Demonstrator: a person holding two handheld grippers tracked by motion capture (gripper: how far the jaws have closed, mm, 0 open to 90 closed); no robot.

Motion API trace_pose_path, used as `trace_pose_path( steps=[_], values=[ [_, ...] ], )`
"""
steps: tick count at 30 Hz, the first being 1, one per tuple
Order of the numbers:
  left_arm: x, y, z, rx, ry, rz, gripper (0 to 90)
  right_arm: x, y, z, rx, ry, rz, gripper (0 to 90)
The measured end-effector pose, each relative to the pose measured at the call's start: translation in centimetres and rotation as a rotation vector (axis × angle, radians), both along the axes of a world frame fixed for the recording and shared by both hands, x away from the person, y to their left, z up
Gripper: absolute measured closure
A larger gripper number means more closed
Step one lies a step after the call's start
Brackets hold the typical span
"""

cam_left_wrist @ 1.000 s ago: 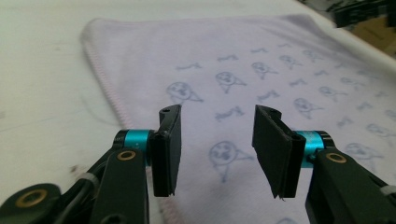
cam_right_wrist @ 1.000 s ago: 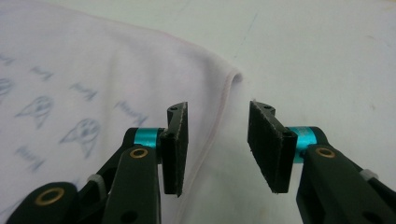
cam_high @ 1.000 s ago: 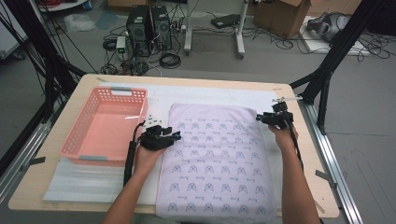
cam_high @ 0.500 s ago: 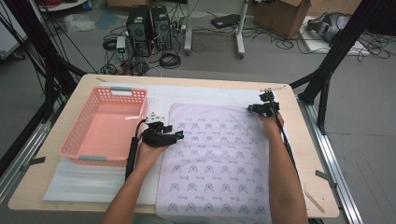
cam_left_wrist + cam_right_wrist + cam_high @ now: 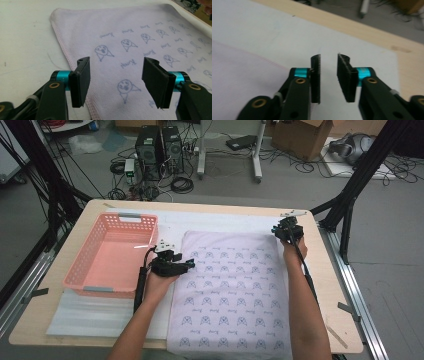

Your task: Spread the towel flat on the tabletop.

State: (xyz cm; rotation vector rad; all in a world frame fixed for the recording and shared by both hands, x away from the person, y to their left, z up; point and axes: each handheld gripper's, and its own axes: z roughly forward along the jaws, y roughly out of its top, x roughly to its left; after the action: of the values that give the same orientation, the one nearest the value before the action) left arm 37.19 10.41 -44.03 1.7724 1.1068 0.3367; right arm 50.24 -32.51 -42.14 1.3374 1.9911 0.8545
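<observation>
high view: the towel lies flat beside the pink basket. left gripper jaws gape over its edge; right gripper jaws, narrowing with nothing between them, hover off its far corner.

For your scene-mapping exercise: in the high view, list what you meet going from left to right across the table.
Pink basket → left gripper → patterned towel → right gripper.
</observation>
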Motion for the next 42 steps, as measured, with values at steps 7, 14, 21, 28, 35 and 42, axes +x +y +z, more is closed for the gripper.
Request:
trace_pose_path(
  steps=[7,14,21,28,35,42],
  values=[
    [-0.1,0.0,0.2,-0.018,-0.005,0.006,42.3,-0.2,-0.9,-2.0,0.048,0.113,-0.002,87.7],
    [-0.2,0.2,0.4,-0.042,-0.019,-0.007,40.7,-2.2,-2.0,-0.7,0.004,0.042,-0.054,79.9],
    [-0.7,0.3,0.9,-0.043,-0.086,-0.07,39.3,-8.0,-3.3,1.3,0.167,0.045,0.068,62.0],
    [-0.9,0.0,1.1,-0.05,-0.109,-0.087,31.3,-14.5,-3.0,1.7,0.178,0.06,0.199,36.7],
    [-1.3,0.2,1.9,-0.092,-0.107,-0.07,21.5,-16.4,-2.9,0.4,0.189,0.043,0.213,24.4],
    [-1.3,0.2,2.0,-0.083,-0.089,-0.073,20.9,-16.0,-2.2,0.1,0.17,0.063,0.268,23.6]
  ],
)
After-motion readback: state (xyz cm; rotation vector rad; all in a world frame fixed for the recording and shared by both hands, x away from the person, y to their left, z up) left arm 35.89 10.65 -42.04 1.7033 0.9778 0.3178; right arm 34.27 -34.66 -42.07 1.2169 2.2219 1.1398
